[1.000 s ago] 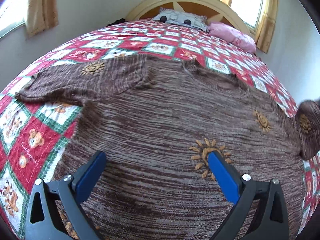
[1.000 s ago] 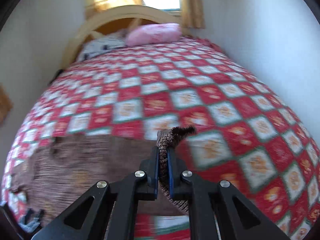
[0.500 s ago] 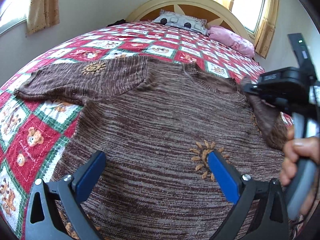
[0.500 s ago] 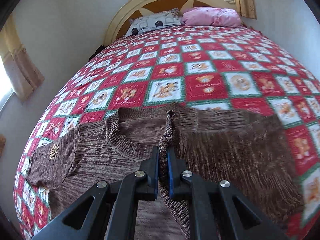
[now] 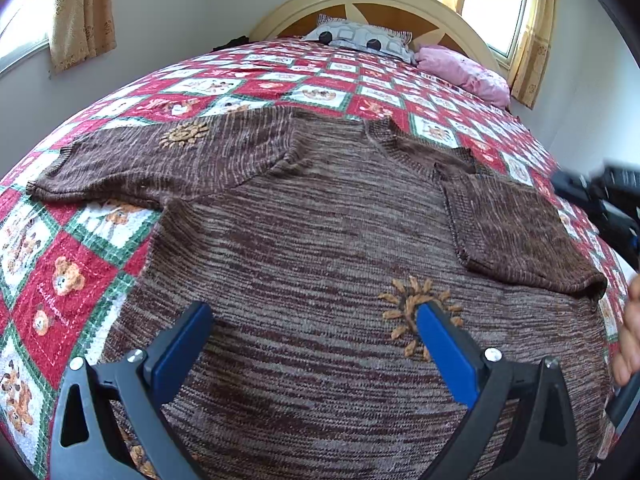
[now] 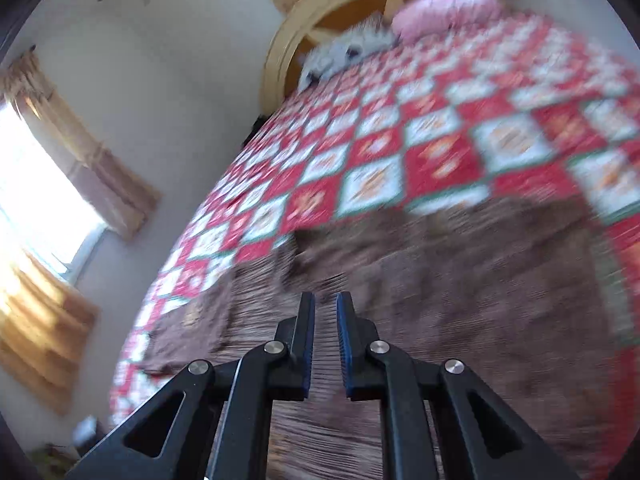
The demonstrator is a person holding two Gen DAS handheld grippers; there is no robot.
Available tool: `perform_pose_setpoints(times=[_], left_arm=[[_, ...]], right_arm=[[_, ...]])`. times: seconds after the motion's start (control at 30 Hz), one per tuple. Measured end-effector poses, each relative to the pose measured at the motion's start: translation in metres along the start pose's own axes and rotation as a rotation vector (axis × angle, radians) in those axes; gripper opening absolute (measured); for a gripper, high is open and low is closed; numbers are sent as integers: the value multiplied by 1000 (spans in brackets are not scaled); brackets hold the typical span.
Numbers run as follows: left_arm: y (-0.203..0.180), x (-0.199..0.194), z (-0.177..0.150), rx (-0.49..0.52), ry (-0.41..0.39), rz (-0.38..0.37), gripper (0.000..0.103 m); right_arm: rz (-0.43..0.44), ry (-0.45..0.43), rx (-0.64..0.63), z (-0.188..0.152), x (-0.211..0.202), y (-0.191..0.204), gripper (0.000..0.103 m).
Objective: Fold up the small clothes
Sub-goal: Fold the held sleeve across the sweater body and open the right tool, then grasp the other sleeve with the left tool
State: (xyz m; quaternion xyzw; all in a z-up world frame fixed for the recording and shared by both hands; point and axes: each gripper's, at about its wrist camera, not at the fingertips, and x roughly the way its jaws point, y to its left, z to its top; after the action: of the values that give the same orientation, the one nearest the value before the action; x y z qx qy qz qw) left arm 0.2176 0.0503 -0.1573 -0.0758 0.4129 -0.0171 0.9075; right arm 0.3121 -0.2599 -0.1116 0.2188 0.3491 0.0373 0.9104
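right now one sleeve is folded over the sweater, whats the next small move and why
Probably bring the left claw toward the other sleeve, which lies spread flat on the quilt, and fold it in to match. The right-hand sleeve already lies across the brown sweater. The right claw has just opened slightly, nothing between its pads, and the left is wide open and empty.

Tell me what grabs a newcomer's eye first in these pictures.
A brown striped knit sweater lies spread across the red-and-white checked teddy-bear quilt, one sleeve folded over its body. An orange sun motif sits by the left gripper, whose blue-padded jaws stand wide open.
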Motion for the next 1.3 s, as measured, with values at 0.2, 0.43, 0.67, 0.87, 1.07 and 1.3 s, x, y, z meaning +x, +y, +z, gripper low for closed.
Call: perform_pose_setpoints(times=[0.2, 0.43, 0.67, 0.87, 1.07, 1.3], left_arm=[[-3, 3, 0, 17, 12, 26, 103], [-12, 7, -1, 60, 39, 95, 103], [-12, -9, 1, 143, -10, 216, 103], [7, -32, 17, 120, -89, 234, 103], [87, -21, 53, -124, -56, 261, 103], [192, -3, 82, -407, -91, 404, 95]], right_arm=[[-133, 124, -162, -45, 14, 14, 11], [-206, 124, -262, -77, 25, 33, 12], [-141, 112, -199, -75, 21, 19, 14], [-158, 110, -214, -76, 26, 25, 14], [-155, 110, -211, -76, 25, 25, 14], [-154, 109, -209, -76, 26, 25, 14]])
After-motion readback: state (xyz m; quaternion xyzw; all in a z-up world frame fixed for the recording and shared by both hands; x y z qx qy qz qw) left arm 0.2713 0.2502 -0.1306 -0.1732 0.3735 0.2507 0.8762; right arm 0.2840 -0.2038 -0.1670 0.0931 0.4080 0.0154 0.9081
